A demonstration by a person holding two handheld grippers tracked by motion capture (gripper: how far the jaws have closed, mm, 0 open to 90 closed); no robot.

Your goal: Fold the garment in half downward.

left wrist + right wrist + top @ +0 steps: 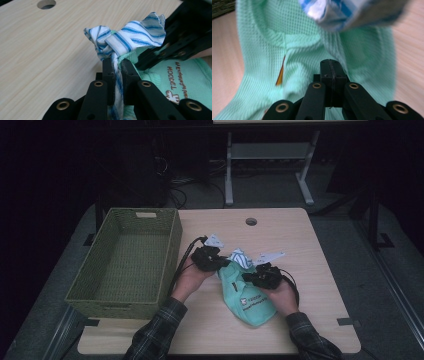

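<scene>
A mint-green knitted garment (252, 302) with a printed logo lies on the table between the person's hands. A blue-and-white striped cloth (240, 257) is bunched at its far end. My left gripper (220, 262) is shut on the striped cloth (130, 37), which runs down between the jaws (117, 62), with an edge of the green garment (185, 75) beside it. My right gripper (250, 277) rests on the garment. Its jaws are pressed together (330, 63) over the green knit (287, 30). I cannot tell if a fold is pinched. The striped cloth (342, 10) hangs blurred above.
A green woven basket (170, 250) stands on the left part of the wooden table (310, 270), close to the left hand. A round cable hole (251, 221) is near the far edge. Desk legs and cables stand on the floor beyond.
</scene>
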